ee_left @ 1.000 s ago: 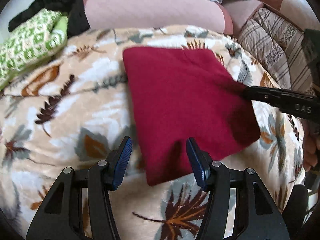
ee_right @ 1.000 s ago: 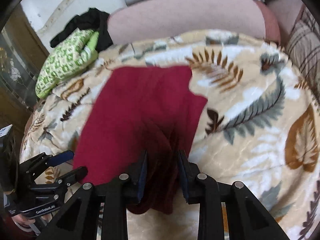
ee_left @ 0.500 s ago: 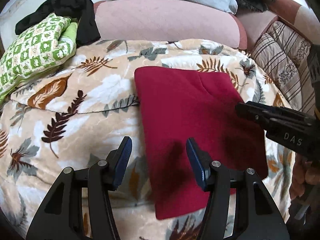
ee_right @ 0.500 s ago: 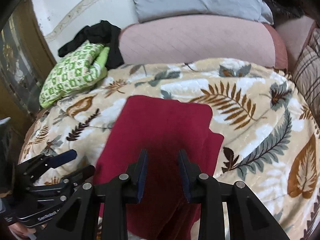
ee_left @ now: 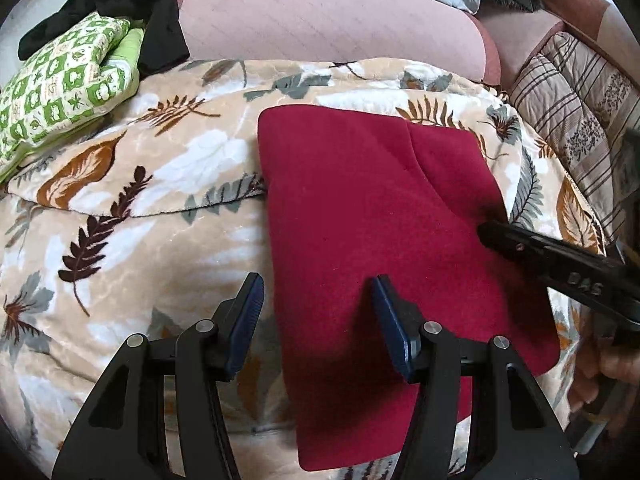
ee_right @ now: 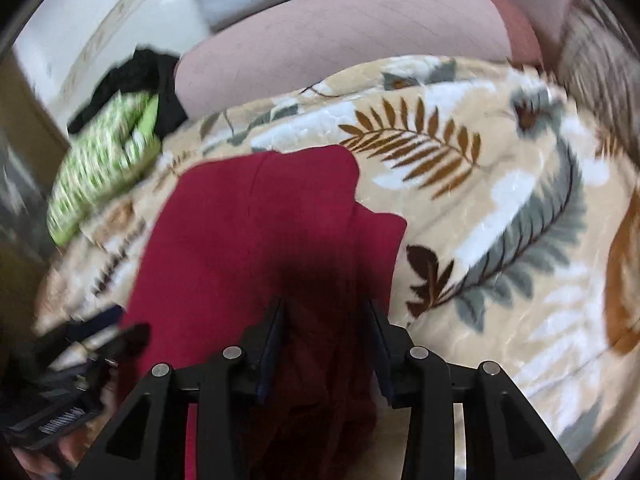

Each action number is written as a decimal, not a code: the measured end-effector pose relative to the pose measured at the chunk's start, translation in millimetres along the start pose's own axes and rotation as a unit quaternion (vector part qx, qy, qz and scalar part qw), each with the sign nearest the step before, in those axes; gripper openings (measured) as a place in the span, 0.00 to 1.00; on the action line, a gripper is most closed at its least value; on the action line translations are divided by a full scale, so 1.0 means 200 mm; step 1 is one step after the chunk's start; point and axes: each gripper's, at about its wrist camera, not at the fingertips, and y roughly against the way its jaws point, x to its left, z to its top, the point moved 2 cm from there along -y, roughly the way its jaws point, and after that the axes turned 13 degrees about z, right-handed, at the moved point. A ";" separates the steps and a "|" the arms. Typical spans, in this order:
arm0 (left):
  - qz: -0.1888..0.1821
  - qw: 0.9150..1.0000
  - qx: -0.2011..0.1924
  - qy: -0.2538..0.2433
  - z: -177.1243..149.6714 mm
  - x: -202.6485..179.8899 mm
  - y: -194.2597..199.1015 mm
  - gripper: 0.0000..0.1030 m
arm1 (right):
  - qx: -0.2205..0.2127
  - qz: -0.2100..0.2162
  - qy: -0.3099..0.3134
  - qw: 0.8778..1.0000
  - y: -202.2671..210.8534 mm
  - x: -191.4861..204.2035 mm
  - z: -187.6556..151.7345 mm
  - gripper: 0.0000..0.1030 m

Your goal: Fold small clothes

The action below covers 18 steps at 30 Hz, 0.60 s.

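The only lettering is on the side of the right gripper (ee_left: 486, 236) as seen from the left wrist camera: pale embossed characters reading roughly "DAS", possibly part of a longer word. Nothing else carries readable text.

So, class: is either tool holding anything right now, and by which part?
Nothing is clearly held. The left tool is open over the red cloth. The right tool is open too, cloth between its fingers, unpinched.

Leaf-print blanket (ee_left: 160, 208) — pink sofa back (ee_left: 328, 20).
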 end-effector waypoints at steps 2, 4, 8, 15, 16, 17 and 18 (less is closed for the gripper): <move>-0.002 1.000 0.002 0.002 0.00 0.01 0.00 0.55 | -0.006 -0.016 0.028 0.999 0.03 0.06 0.01 0.37; -0.005 1.000 0.006 0.004 0.00 0.01 0.00 0.55 | -0.013 -0.031 0.052 0.998 0.07 0.12 0.01 0.37; -0.009 1.000 0.010 0.006 0.00 0.01 0.00 0.55 | -0.036 -0.012 0.055 0.998 0.14 0.19 0.04 0.39; -0.031 0.999 0.013 0.027 0.04 0.06 0.03 0.55 | 0.011 -0.031 0.002 0.999 -0.04 0.02 -0.01 0.47; -0.033 0.999 0.010 0.029 0.04 0.06 0.03 0.55 | -0.001 -0.023 -0.010 1.000 -0.02 0.00 -0.02 0.50; -0.033 0.999 0.009 0.030 0.05 0.07 0.03 0.55 | -0.006 -0.022 -0.012 1.000 0.00 -0.01 -0.02 0.57; -0.032 0.999 0.011 0.031 0.05 0.07 0.02 0.55 | -0.011 -0.024 -0.011 1.000 0.01 -0.02 -0.02 0.60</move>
